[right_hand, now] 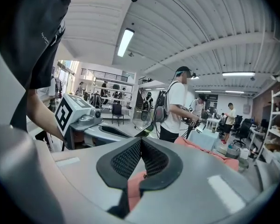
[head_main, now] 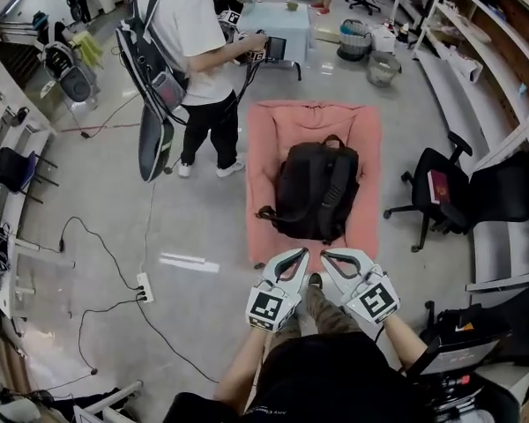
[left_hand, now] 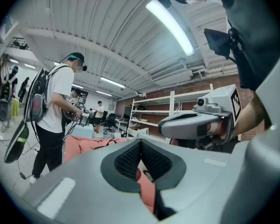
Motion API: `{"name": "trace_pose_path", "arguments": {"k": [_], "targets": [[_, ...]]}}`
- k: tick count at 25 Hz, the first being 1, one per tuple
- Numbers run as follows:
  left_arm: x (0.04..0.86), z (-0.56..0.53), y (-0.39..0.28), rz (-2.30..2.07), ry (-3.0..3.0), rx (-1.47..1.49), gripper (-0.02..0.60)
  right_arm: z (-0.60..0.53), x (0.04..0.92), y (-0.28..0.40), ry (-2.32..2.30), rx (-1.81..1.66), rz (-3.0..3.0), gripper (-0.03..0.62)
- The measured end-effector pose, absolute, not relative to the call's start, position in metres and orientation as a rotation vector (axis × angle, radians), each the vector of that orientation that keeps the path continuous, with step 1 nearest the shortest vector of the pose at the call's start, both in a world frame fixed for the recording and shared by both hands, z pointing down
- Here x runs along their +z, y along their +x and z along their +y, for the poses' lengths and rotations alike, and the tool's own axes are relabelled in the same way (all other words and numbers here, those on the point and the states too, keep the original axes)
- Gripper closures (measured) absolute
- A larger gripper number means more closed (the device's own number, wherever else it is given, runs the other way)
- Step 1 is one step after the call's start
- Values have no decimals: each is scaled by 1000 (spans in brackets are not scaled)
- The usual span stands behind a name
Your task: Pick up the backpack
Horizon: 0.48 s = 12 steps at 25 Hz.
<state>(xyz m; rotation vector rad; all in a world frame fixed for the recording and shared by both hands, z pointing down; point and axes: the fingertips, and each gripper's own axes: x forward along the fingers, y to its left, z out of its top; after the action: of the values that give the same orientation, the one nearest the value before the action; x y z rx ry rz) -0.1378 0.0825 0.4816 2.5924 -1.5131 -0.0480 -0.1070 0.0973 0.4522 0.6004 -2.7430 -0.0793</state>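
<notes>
Both the left claw and right claw hover clenched and empty, side by side, equally near the black fabric backpack lying lengthwise straight ahead.

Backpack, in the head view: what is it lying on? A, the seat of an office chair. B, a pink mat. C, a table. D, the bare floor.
B: the backpack lies flat on the pink mat, and the mat's edges show all round it.
</notes>
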Motion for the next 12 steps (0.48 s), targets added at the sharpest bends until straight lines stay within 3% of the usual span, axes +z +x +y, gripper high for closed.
{"name": "trace_pose_path", "arguments": {"k": [12], "targets": [[530,-26,-96,-1227,2643,133,580,-29,508,-64,666,66,-2745,585]]}}
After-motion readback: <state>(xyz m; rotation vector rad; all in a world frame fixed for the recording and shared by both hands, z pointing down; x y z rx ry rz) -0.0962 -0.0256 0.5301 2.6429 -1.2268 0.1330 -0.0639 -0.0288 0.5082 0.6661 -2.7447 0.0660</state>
